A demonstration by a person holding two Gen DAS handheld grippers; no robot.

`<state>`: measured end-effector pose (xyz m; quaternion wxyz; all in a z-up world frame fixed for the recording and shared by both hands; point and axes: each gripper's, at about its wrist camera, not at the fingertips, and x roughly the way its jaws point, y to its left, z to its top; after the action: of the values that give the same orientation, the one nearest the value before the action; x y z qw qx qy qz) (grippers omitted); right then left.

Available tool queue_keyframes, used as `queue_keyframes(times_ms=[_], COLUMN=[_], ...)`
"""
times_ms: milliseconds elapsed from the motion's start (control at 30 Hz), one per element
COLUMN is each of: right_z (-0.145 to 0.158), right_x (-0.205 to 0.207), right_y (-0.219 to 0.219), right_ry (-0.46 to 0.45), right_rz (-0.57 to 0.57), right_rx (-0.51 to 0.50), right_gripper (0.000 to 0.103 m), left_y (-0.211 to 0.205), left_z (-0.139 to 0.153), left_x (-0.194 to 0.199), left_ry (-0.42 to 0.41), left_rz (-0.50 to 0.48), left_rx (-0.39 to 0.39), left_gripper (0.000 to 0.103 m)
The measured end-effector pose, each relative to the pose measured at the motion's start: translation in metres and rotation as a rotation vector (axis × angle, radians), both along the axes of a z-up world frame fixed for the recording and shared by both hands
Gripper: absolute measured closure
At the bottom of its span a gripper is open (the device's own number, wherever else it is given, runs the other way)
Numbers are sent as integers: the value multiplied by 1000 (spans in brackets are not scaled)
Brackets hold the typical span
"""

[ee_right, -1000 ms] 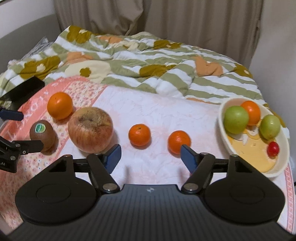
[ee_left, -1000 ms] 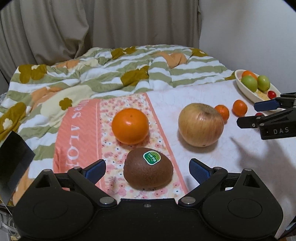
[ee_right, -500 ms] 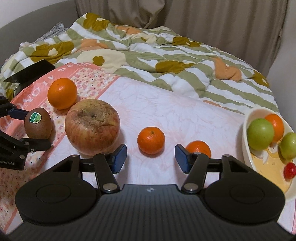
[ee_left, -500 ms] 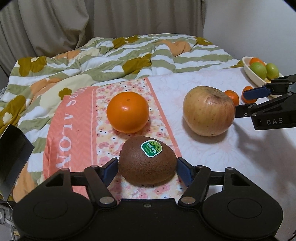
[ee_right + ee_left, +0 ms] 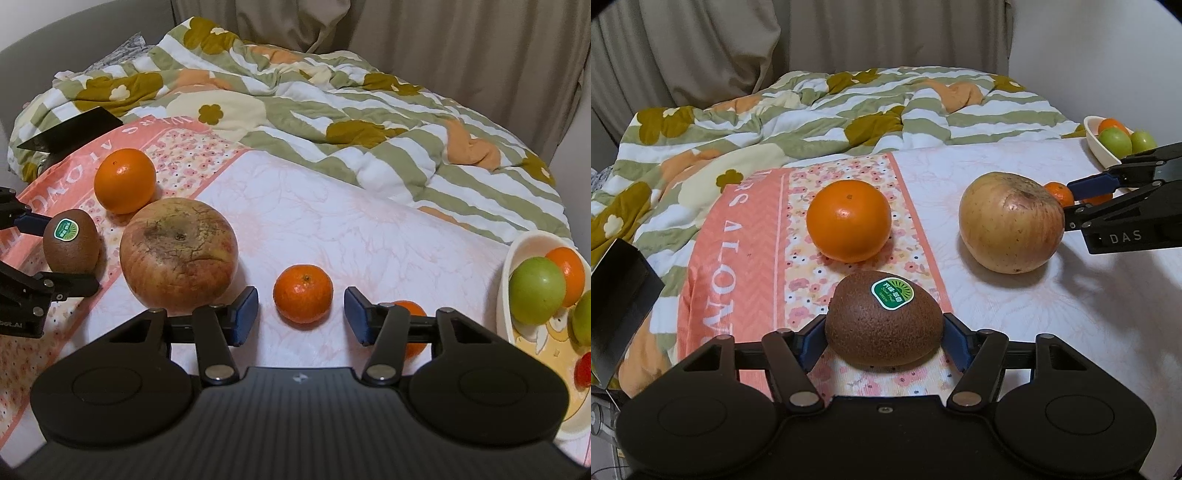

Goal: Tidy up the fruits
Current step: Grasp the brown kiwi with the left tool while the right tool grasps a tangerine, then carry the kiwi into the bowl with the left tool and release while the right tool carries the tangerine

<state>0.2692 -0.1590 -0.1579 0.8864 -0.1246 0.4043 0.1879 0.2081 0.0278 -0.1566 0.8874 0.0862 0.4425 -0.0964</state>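
Blue pads of left gripper (image 5: 883,345) closing onto kiwi (image 5: 883,324), now gripping it; right gripper (image 5: 301,314) narrowing around small mandarin (image 5: 303,293), not touching yet. Both picks starting.

Each view sits just behind its own pair of fingers and looks forward and steeply down along them onto the bed (image 5: 1015,173). The left wrist view is close in: the kiwi (image 5: 884,325) fills the space between its fingers (image 5: 955,341), with the orange (image 5: 848,220) straight beyond them and the apple (image 5: 1012,221) beyond and to their right. The right wrist view looks from further right, a mandarin (image 5: 303,293) lying just past its fingers (image 5: 245,314) and the bowl (image 5: 517,258) off to their right. Both views share the kiwi, orange, apple, mandarin, bowl and the striped quilt (image 5: 332,110) behind. Each view also catches the other's fingers at its edge.
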Motion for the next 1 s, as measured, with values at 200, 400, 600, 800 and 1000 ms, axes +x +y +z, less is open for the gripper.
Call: queue_keyframes(times_ms=[200, 400, 600, 800, 1000], right_z=[-5, -2, 11, 36, 66], right_x=[4, 2, -8, -28, -54], right_y=[2, 1, -2, -8, -21], right_ry=[17, 9, -9, -45, -61], right_rz=[-3, -5, -15, -42, -113], right_rx=[12, 27, 35, 49, 89], right_gripper=[45, 52, 52, 52, 52], left_y=[2, 3, 2, -4, -11], left_z=[2, 8, 21, 42, 71], left_x=[-6, -16, -25, -40, -56], left_ry=[0, -19, -42, -88, -147], left_rz=[24, 41, 50, 21, -13], left_rx=[-16, -40, -70, -88, -125], left_gripper=[34, 34, 34, 34, 34])
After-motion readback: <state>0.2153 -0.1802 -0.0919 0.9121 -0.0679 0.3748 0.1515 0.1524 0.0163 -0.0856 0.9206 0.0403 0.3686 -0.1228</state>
